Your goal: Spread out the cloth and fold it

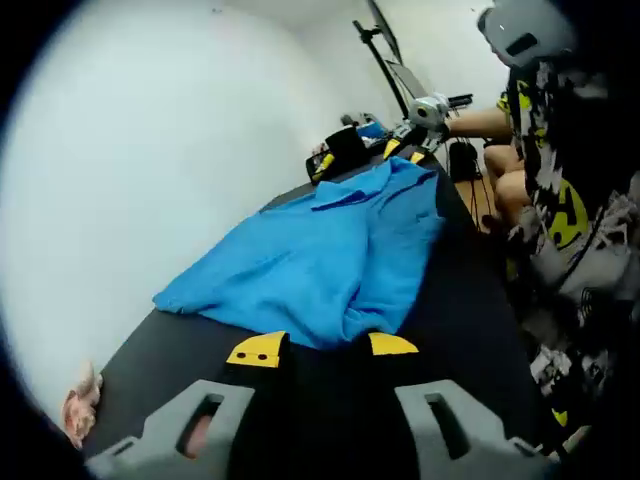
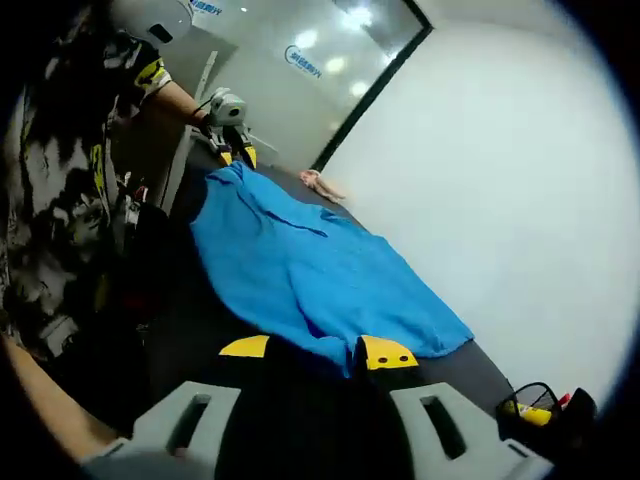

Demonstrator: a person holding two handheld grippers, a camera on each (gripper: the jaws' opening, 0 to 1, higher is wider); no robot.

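Table point(image 1: 470, 300): black, beside a white wall.
Cloth point(image 1: 320, 255): blue, stretched along the table between my two grippers, rumpled.
Left gripper point(image 1: 322, 346): my jaws nearly closed, pinching the cloth's near edge.
Right gripper point(image 2: 315, 350): jaws pinching the opposite end.

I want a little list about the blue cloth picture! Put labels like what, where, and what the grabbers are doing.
cloth: blue cloth, stretched long but rumpled, not folded
surface: dark table
left gripper: at one end of the cloth, yellow-tipped fingers over its edge
right gripper: at the opposite end, cloth edge between its fingers
grip: cannot tell whether either is shut
person: beside the table
corner items: pink thing; black bag
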